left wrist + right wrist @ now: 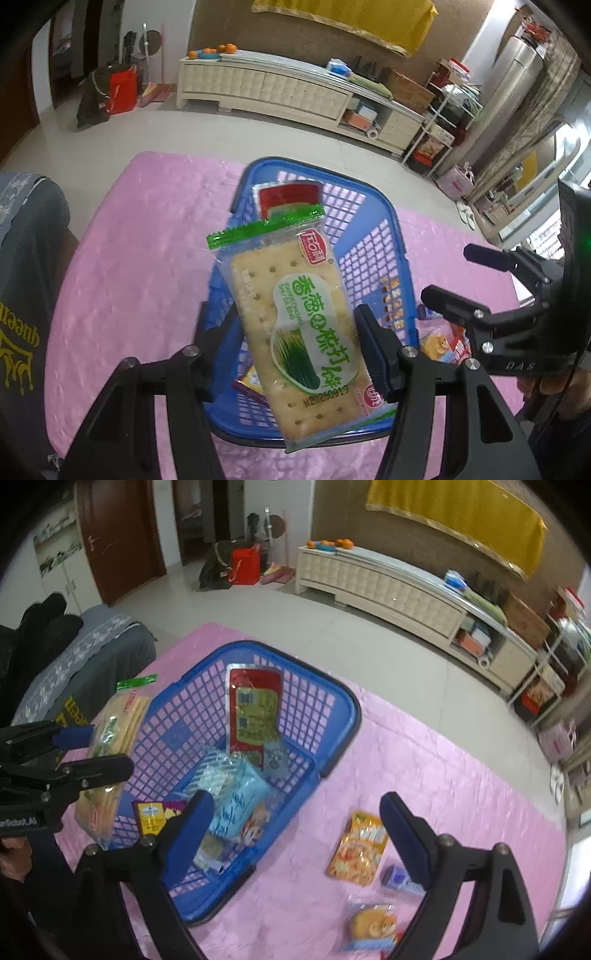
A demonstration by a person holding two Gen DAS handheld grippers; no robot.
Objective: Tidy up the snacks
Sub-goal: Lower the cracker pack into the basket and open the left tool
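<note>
My left gripper (295, 339) is shut on a clear cracker packet (295, 314) with a green label, held tilted above the blue mesh basket (369, 229). From the right wrist the same packet (110, 731) hangs over the basket's left rim (343, 705). A red packet (255, 705), a light blue packet (236, 790) and a small yellow-purple packet (151, 814) lie in the basket. My right gripper (295, 812) stands open over the basket's near right corner, nothing pressed between its pads; in the left wrist view it (454, 275) hovers at the right.
On the pink tablecloth (424, 760) right of the basket lie an orange packet (356, 849), a small blue packet (400, 878) and a bun packet (373, 926). A grey covered seat (92, 653) stands at the left. Tiled floor and a long cream cabinet (388, 587) lie beyond.
</note>
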